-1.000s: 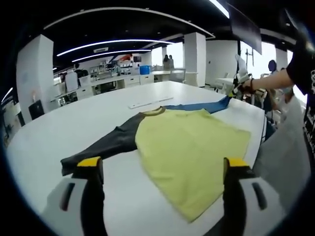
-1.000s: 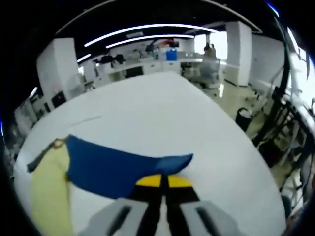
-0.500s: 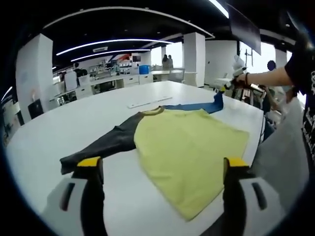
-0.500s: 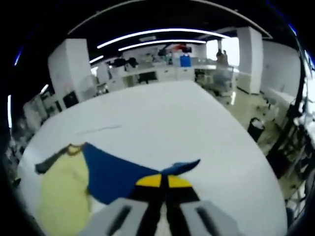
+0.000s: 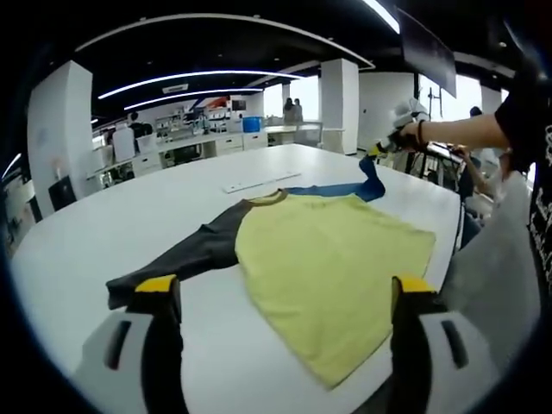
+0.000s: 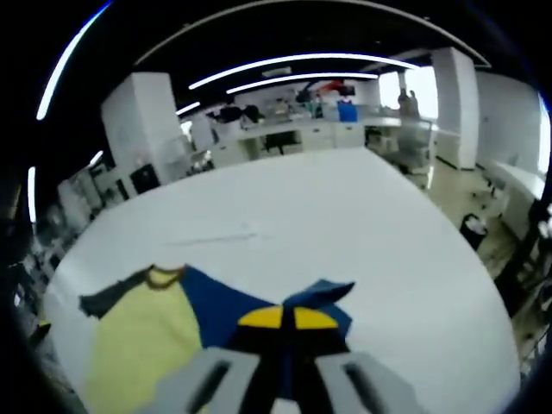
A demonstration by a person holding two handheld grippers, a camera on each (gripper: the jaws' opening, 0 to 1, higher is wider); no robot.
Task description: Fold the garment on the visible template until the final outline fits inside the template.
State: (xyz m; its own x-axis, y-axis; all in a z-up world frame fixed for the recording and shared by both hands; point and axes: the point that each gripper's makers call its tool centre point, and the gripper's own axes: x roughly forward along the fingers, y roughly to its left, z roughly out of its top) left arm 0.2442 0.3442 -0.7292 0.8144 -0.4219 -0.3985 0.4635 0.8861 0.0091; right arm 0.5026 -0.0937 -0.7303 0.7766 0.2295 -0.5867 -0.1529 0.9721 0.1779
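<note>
A large white oval table (image 5: 172,185) carries the work. Spread flat on it lies a long-sleeved cloth garment with a pale yellow body, a dark grey sleeve and a blue sleeve (image 5: 332,259); the yellow body occupies the table's near half in the left gripper view, with its lower hem reaching towards the table edge. The dark grey sleeve (image 5: 185,254) extends flat across the table surface away from the body, its cuff lying just beside the left gripper's left-hand yellow tip. The blue sleeve (image 6: 228,302) runs from the collar to the opposite side, and its cuff end is raised off the table. A thin pale flat strip (image 5: 263,179) rests on the table beyond the collar, apart from the garment. The left gripper (image 5: 285,289) is positioned low over the near table edge with its two yellow-tipped jaws spread wide apart and nothing between them. The right gripper (image 6: 281,319) has its yellow-tipped jaws pressed together on the blue sleeve cuff; in the left gripper view it appears at the far side of the table, held in a person's hand (image 5: 405,138), with the blue fabric hanging from it.
</note>
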